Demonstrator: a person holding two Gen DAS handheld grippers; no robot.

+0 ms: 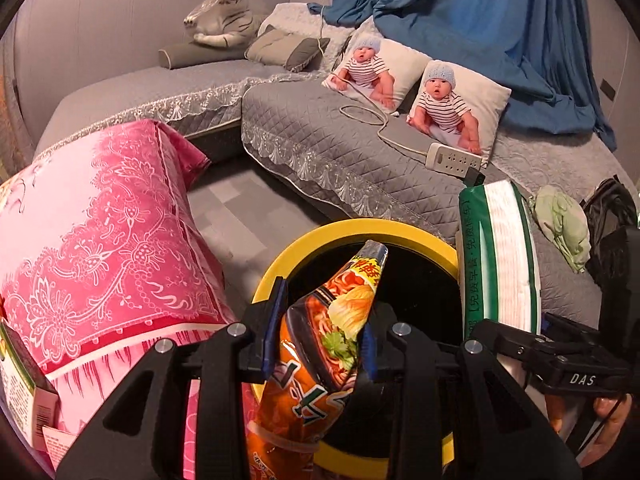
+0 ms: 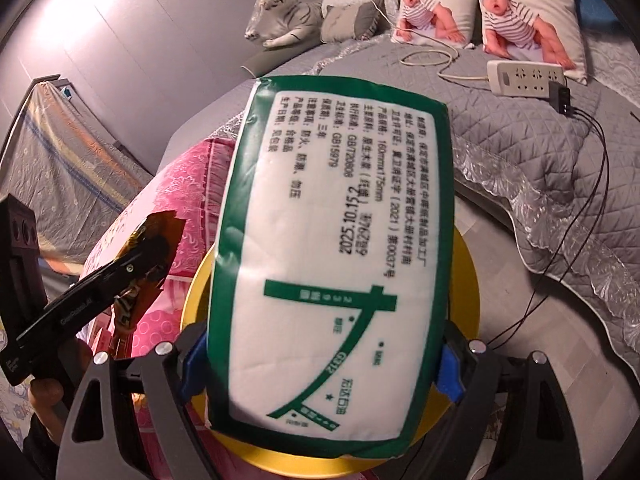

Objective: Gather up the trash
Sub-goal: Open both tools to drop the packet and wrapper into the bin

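Grey quilted bed [image 1: 320,148] across the upper half of the left wrist view, lace-edged, with a blue curtain [image 1: 480,20] hanging at upper right. Pink patterned bundle of cloth [image 1: 100,240] filling the left side, just beside the bin. One yellow-rimmed bin [image 1: 320,236] at lower centre, its dark mouth partly blocked by both packets. Two baby-print pillows [image 1: 452,108] on the bed, one grey cushion [image 1: 288,50], one plush white tiger [image 1: 224,16] at upper left. One white power strip [image 1: 452,158] with a cord trailing across the quilt. One crumpled pale green cloth [image 1: 564,224] at right edge.

One green-and-white tissue pack [image 2: 332,260] filling the centre of the right wrist view, above the yellow rim; right tongs [image 2: 320,368] spread wide and pinching its two sides with blue pads. One orange noodle wrapper [image 1: 324,340] at lower centre of the left view, over the bin's mouth; left tongs [image 1: 320,340] drawn narrow, clamped on it.
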